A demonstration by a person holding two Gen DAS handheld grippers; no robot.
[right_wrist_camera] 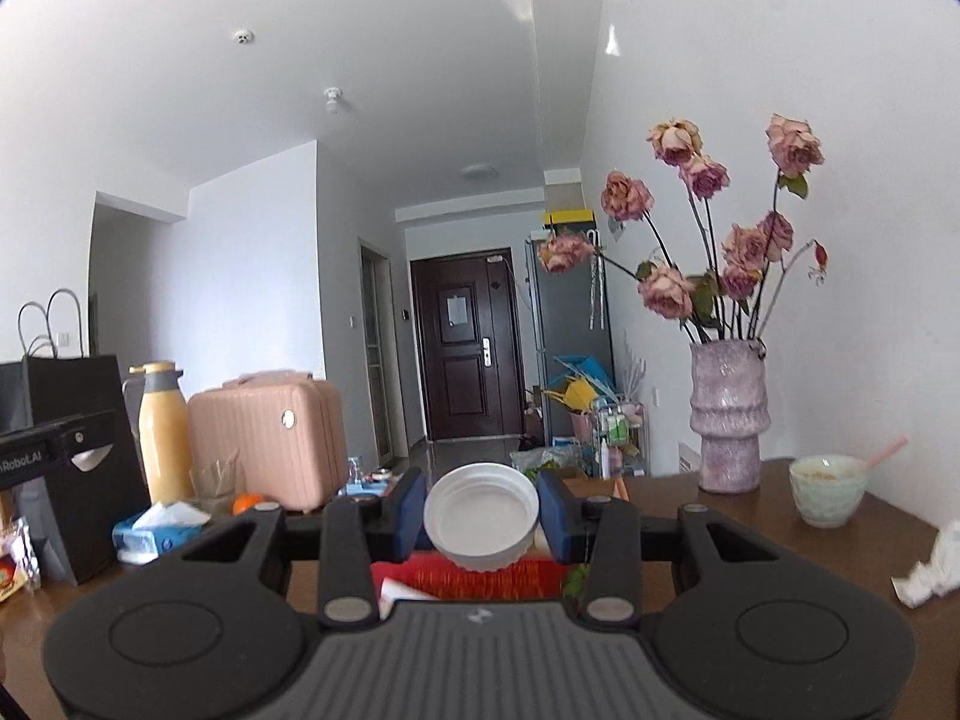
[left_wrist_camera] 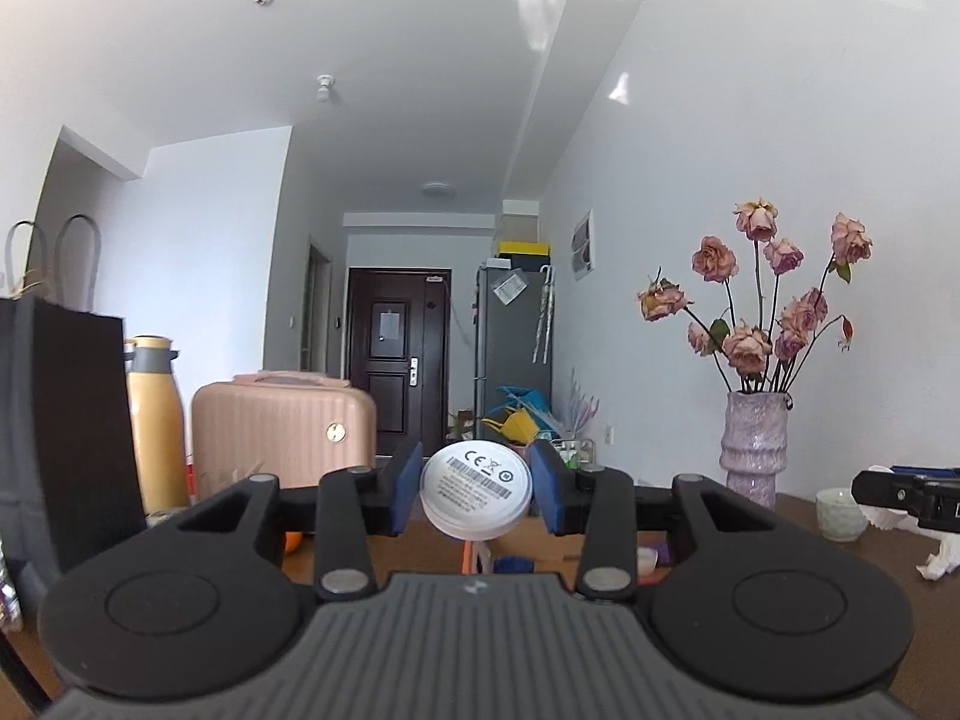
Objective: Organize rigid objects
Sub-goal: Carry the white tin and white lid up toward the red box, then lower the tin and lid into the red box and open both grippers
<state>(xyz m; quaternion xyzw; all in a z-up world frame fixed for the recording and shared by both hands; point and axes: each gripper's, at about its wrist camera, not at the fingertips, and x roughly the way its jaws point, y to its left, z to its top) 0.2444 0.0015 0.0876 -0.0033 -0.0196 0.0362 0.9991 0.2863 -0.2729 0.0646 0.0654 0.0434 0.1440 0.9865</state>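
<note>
Spreading beneath both grippers, the brown wooden desk [right_wrist_camera: 774,492] is mostly hidden. The right gripper [right_wrist_camera: 482,517] fingers clamp a white ribbed plastic lid [right_wrist_camera: 480,519], covering its edges. The left gripper [left_wrist_camera: 474,490] fingers pinch a white round labelled disc [left_wrist_camera: 475,489]; print unreadable.

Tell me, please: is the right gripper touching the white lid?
Touching. In the right wrist view, the right gripper has a blue pad pressed on each side of the white lid, with no gap showing.

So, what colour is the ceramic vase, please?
Mottled lilac-and-white glazed ceramic vase; right wrist view.
</note>
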